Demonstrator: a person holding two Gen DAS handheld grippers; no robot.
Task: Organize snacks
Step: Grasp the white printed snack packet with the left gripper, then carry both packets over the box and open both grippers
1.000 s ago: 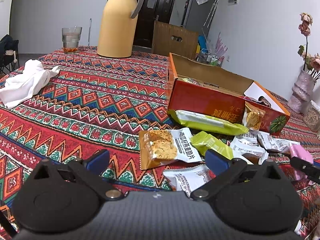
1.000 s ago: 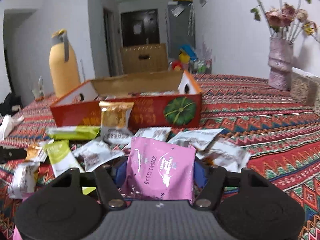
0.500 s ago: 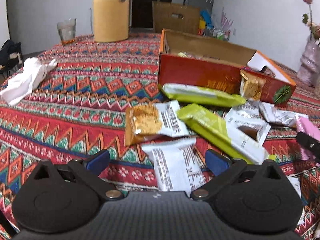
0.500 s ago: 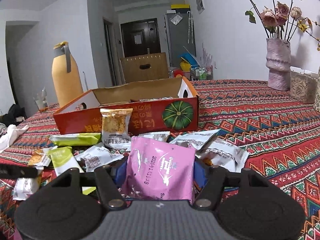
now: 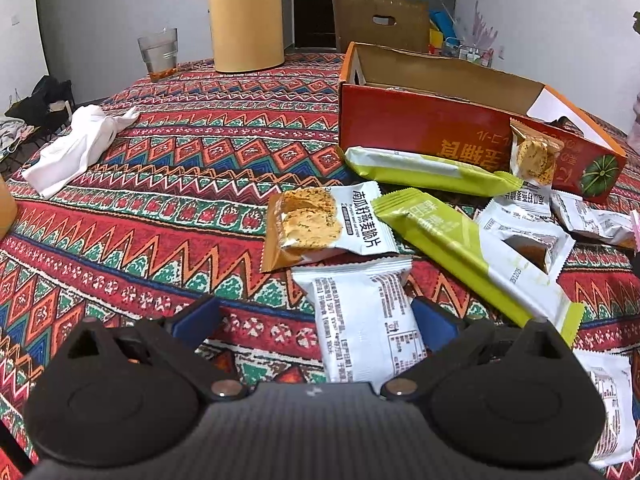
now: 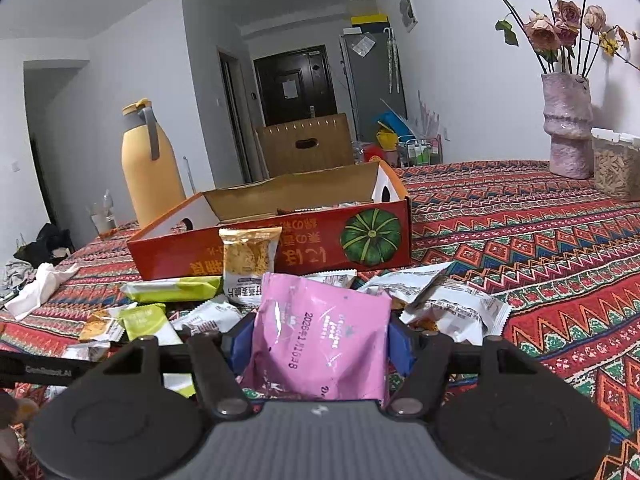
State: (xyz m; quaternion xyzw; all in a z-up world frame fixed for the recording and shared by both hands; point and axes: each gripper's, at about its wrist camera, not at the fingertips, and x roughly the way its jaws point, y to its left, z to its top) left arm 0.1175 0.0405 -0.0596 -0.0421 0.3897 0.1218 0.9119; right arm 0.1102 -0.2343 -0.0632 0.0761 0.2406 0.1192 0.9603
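My right gripper (image 6: 320, 344) is shut on a pink snack packet (image 6: 320, 344) and holds it above the snack pile. My left gripper (image 5: 316, 318) is open, low over the cloth, with a white snack packet (image 5: 366, 320) lying between its fingers. Ahead lie an orange-and-white cracker packet (image 5: 324, 226), two lime-green bars (image 5: 460, 248), and several white packets (image 5: 528, 236). The open red pumpkin box (image 5: 420, 128) stands behind them and also shows in the right wrist view (image 6: 304, 248), with a cracker packet (image 6: 248, 264) leaning on its front.
A yellow thermos jug (image 5: 246, 16) and a glass (image 5: 158, 54) stand at the far side. A white cloth (image 5: 80, 144) lies at the left. A pink vase with flowers (image 6: 568, 128) and a clear container (image 6: 616, 164) stand at the right.
My left gripper has moved forward and down over the pile, so the white packet now lies between its fingers. My right gripper has risen a little, still holding the pink packet.
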